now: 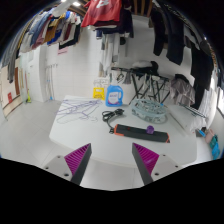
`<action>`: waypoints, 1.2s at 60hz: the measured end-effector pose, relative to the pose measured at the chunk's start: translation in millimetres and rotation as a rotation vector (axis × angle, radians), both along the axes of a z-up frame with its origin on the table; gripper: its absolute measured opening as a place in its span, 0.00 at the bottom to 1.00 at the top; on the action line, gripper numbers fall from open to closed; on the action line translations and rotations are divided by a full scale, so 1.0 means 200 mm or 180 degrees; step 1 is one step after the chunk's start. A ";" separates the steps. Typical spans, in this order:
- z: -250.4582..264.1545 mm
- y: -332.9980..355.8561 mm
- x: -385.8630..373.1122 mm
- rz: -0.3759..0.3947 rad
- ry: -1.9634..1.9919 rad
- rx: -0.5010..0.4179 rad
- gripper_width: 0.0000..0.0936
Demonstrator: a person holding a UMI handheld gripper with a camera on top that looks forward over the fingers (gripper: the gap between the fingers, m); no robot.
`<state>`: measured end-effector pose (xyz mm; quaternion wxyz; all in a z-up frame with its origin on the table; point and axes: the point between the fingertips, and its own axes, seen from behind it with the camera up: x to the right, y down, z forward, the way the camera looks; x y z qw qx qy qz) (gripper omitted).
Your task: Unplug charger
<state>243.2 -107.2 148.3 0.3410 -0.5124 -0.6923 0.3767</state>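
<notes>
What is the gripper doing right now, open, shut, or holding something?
Gripper: open, holding nothing; the black charger lies on the white table beyond its purple-padded fingers.

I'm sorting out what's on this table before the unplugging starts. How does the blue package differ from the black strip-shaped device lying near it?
The blue package stands upright farther back on the white table; the black strip-shaped device lies flat, closer to the open gripper. The package is light blue and boxy; the device is black, long and low, with a purple object on it. Both rest on the table, beyond the fingers, untouched.
</notes>
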 end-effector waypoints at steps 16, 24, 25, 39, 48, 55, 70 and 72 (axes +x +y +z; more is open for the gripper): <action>-0.09 0.66 -0.22 -0.0713 -0.0028 0.0074 0.91; -0.13 0.81 -0.34 -0.0782 0.0030 0.0044 0.91; -0.14 0.82 -0.36 -0.0782 0.0036 0.0039 0.91; -0.31 0.85 -0.72 -0.0734 0.0050 -0.0093 0.91; -0.43 0.87 -1.00 -0.0724 0.0103 -0.0153 0.92; -0.51 0.88 -1.21 -0.0763 0.0084 -0.0233 0.92; -0.60 0.86 -1.47 -0.0717 0.0087 -0.0319 0.89; -0.61 0.84 -1.48 -0.0692 0.0088 -0.0341 0.86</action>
